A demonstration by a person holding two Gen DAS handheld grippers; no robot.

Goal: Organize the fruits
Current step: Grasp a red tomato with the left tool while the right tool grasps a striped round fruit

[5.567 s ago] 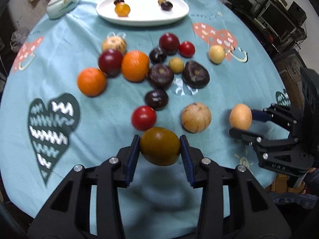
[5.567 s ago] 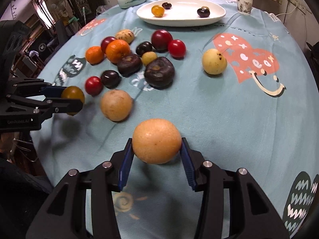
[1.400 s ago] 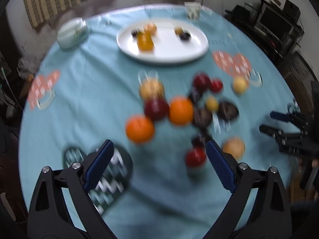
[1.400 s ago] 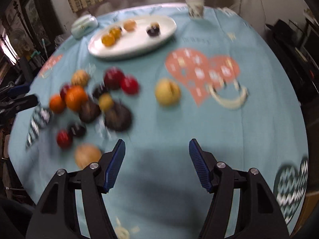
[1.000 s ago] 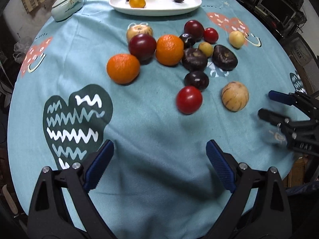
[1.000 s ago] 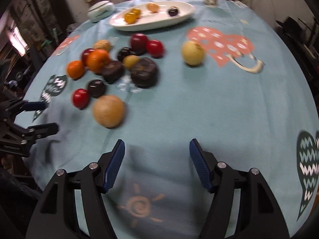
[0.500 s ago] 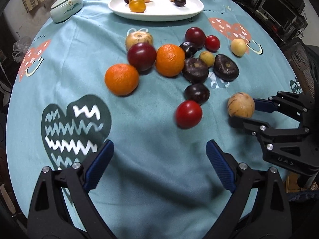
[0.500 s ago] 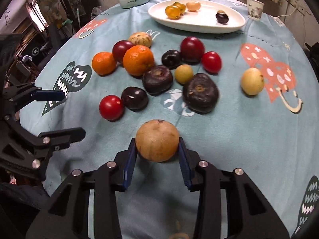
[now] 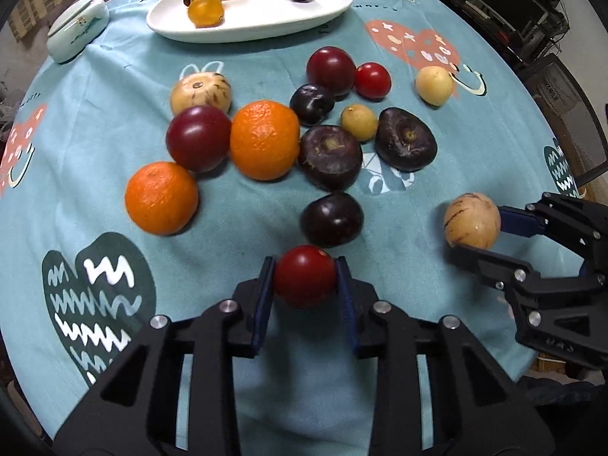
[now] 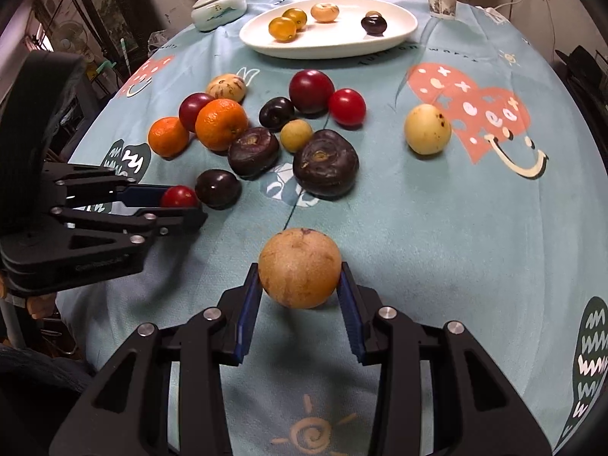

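Partway done. White plate (image 10: 395, 36) at the far side of the bench (image 10: 475, 250) held about five small fruits; roughly a dozen were loose on the cloth. Left gripper (image 9: 305, 289) was pinching a red tomato (image 9: 305, 275), right gripper (image 10: 300, 290) was clamped on a tan round fruit (image 10: 300, 273), both near the front edge. Judged next: carry both to the plate.

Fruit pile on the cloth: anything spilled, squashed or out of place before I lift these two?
Nothing stands out. The left gripper is shut on the red tomato, the right gripper on the tan striped fruit; both look whole. Loose fruit sits intact on the tablecloth, and the white plate is level.
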